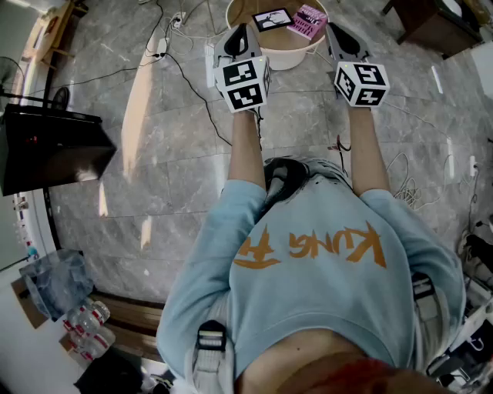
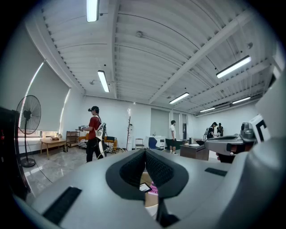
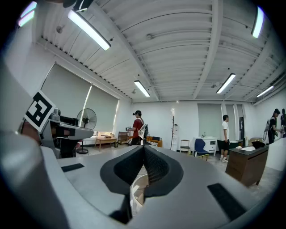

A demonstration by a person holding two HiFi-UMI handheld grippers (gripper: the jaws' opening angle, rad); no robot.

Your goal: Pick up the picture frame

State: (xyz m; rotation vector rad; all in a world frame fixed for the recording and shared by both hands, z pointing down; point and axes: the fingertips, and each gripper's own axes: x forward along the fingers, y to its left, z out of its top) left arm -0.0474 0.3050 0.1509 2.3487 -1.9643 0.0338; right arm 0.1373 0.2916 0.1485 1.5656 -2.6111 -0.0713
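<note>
A black picture frame point(image 1: 272, 19) with a white picture lies on a round wooden table point(image 1: 285, 55) at the top of the head view, next to a pink book point(image 1: 307, 21). My left gripper point(image 1: 242, 29) is held level just short of the table's left side, its jaws shut and empty. My right gripper point(image 1: 333, 28) hovers level at the table's right side, also shut with nothing in it. In the left gripper view the shut left gripper point(image 2: 145, 152) shows a sliver of the frame point(image 2: 144, 187) below it. In the right gripper view the right gripper point(image 3: 143, 150) is shut above the table rim point(image 3: 136, 188).
A black box point(image 1: 46, 150) stands at the left, with cables point(image 1: 192, 85) and a wooden plank point(image 1: 139, 100) on the grey floor. A brown desk point(image 1: 431, 27) is at the top right. A person in a red shirt point(image 2: 94, 133) and a fan point(image 2: 27, 116) stand farther off.
</note>
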